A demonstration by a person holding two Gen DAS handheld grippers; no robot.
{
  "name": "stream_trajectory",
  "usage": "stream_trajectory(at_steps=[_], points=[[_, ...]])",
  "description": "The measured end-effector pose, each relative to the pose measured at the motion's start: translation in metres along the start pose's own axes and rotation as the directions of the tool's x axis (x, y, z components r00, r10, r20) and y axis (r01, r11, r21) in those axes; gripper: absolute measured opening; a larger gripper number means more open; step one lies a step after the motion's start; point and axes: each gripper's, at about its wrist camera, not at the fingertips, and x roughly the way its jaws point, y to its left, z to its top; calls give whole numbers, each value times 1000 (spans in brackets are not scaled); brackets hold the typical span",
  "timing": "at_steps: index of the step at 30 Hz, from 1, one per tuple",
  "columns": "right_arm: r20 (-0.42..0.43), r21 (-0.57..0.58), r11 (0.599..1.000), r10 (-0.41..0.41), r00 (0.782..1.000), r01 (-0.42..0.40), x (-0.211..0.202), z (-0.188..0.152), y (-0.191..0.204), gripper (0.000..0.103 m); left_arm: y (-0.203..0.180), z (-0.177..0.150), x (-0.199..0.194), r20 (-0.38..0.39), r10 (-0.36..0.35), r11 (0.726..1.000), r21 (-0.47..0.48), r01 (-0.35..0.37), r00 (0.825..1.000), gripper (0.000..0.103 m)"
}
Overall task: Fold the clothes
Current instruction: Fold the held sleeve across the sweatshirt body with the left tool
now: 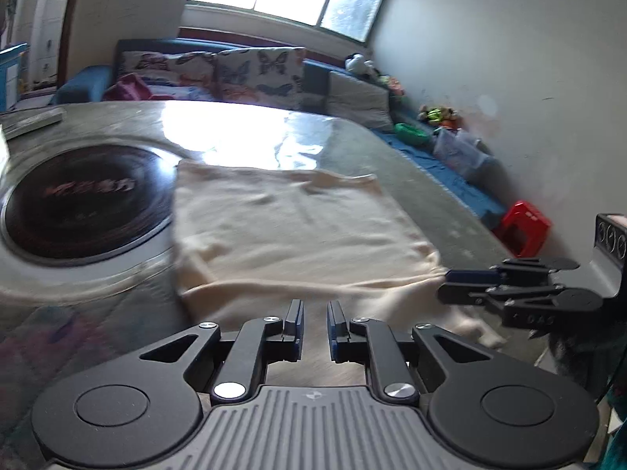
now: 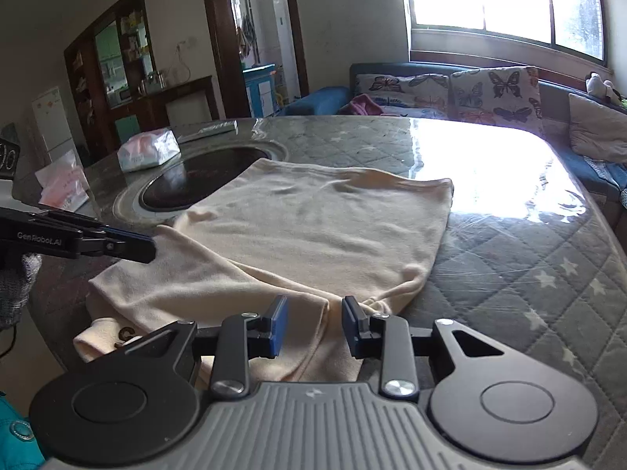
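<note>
We see the cream shirt (image 2: 313,227) lying partly folded on the quilted worktop (image 2: 529,274), beside a dark round inset (image 2: 196,180). Our left hand-held gripper (image 1: 315,323) hovers above the near hem, jaws slightly apart, empty. Our right hand-held gripper (image 2: 313,323) stands spread, cloth between its pads, unpinched.

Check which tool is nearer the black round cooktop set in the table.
Left. The left tool is beside the cooktop, over the garment's near left edge. The right tool is farther, at the garment's near hem.
</note>
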Motion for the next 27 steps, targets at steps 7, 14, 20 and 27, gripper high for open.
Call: stream_trajectory(at_steps=[7, 14, 20, 27], points=[[-20, -34, 999, -28, 999, 27, 10, 2, 6, 8, 16, -13, -6, -4, 35, 999, 0, -35, 999, 14], [-9, -51, 996, -75, 997, 74, 11, 8, 6, 7, 13, 4, 1, 39, 46, 999, 23, -46, 998, 14], [11, -52, 995, -84, 996, 85, 6, 9, 7, 12, 5, 14, 20, 36, 41, 995, 90, -44, 998, 14], [34, -103, 994, -30, 999, 34, 8, 16, 16, 14, 10, 14, 34, 21, 59, 995, 84, -60, 998, 14]])
